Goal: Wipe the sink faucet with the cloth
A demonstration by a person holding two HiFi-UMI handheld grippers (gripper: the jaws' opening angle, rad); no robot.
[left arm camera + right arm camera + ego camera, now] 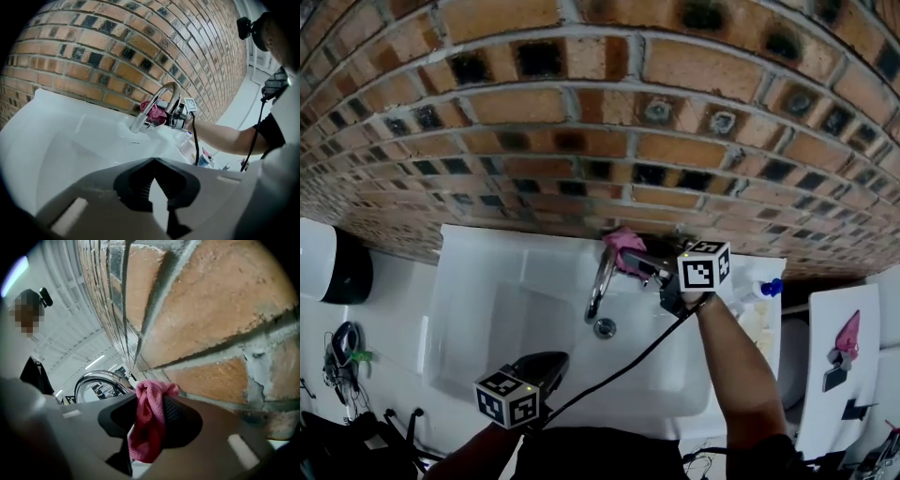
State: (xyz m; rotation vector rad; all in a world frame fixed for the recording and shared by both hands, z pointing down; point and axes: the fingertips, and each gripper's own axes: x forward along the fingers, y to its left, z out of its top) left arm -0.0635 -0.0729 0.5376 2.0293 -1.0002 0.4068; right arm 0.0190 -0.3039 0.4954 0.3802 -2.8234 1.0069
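AT THE SINK: the right gripper (150,414), w/ its fingers (180,416) clamped on a bunched pink cloth (147,427), holds the cloth against the chrome faucet (600,286), close to the brick wall (581,103). In the head view the cloth (623,242) sits at the back of the white sink (487,281), beside the top of the faucet's arch, w/ the right gripper (639,264) reaching in from the right. A black cable (619,370) trails from it across the basin toward the person.

In the right gripper view, cloth fills the gap betw. the fingers and hangs down below them. The faucet's curved spout (101,379) shows just left of it, brick wall (211,310) right behind.

The left gripper view shows the cloth (153,112) pressed to the faucet (165,93) under its arch, w/ the right gripper (174,118) touching from the far side.

The left gripper (546,364) hangs over the sink's near edge, well apart from the faucet. Its fingers are together at the tips, nothing betw. them (154,164).

The drain (604,327) lies below the spout. A bottle w/ a blue cap (764,289) stands at the sink's right rim.
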